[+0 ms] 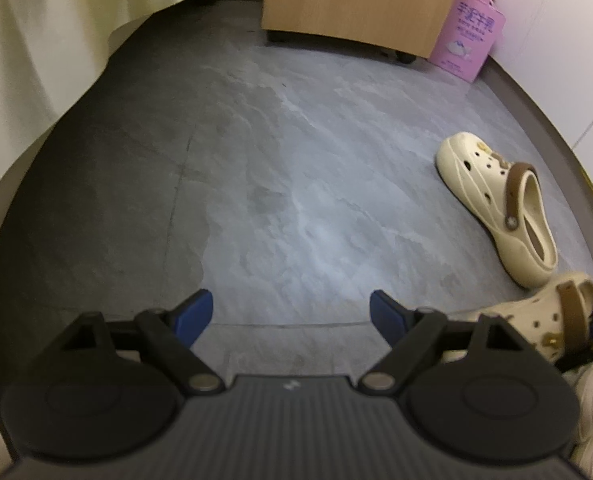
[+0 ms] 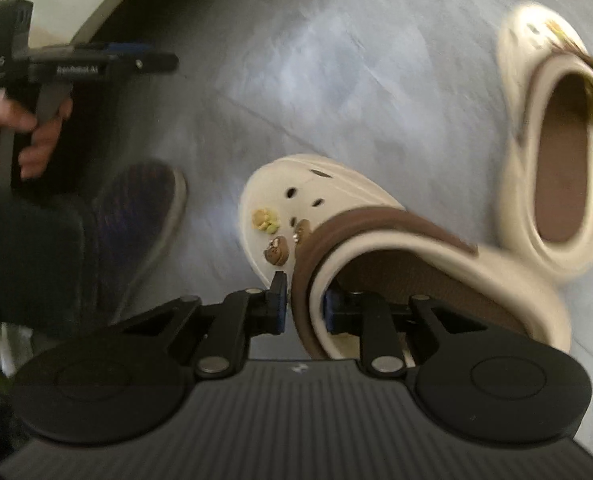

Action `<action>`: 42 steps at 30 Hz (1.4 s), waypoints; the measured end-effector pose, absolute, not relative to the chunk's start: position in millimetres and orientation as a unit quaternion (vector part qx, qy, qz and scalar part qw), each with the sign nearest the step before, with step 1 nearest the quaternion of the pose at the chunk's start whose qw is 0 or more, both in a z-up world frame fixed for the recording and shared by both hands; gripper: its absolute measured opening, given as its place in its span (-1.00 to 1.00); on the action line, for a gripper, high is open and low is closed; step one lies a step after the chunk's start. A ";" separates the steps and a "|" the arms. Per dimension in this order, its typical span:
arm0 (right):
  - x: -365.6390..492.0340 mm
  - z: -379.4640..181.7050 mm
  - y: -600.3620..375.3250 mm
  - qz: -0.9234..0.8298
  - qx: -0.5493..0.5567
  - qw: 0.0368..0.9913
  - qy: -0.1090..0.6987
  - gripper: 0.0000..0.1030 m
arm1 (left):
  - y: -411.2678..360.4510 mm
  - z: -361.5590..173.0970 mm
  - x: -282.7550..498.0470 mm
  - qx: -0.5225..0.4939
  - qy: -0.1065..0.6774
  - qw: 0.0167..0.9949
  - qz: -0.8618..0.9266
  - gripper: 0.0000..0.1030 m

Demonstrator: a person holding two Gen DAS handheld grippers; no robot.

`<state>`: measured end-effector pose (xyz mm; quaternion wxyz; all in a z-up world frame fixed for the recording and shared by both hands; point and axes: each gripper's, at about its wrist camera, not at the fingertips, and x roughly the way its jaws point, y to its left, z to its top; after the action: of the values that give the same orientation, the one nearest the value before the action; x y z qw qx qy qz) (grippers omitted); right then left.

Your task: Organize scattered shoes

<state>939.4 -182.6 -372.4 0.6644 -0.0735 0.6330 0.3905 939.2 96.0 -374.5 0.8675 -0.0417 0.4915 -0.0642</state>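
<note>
Shoes are sitting loose on the grey floor, so I'm working across from the left. My left gripper is hanging released over bare floor, holding nothing, presumably waiting its turn. My right gripper is clenching the brown strap and rim of the near clog, a thin edge its pads can pinch. Just beyond, the far clog is lying blurred, its charms hard to read. Whether the gripped clog is lifting, I cannot tell
</note>
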 end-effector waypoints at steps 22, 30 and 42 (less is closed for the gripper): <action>946.1 -372.8 -274.3 0.325 -0.008 0.699 0.637 -0.33 | 89.3 -381.4 934.3 -0.056 0.511 0.854 -0.081 0.71; 953.0 -354.8 -350.1 0.333 0.149 0.739 0.566 -0.33 | 93.7 -383.9 936.8 -0.071 0.516 0.850 -0.075 0.71; 939.3 -391.6 -302.7 0.275 0.123 0.724 0.621 -0.31 | 88.0 -383.7 934.5 -0.066 0.519 0.848 -0.083 0.71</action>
<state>939.3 -302.7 -391.6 0.7239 0.1233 0.6208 0.2745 934.5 88.0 -383.7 0.8484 -0.0662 0.5187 -0.0831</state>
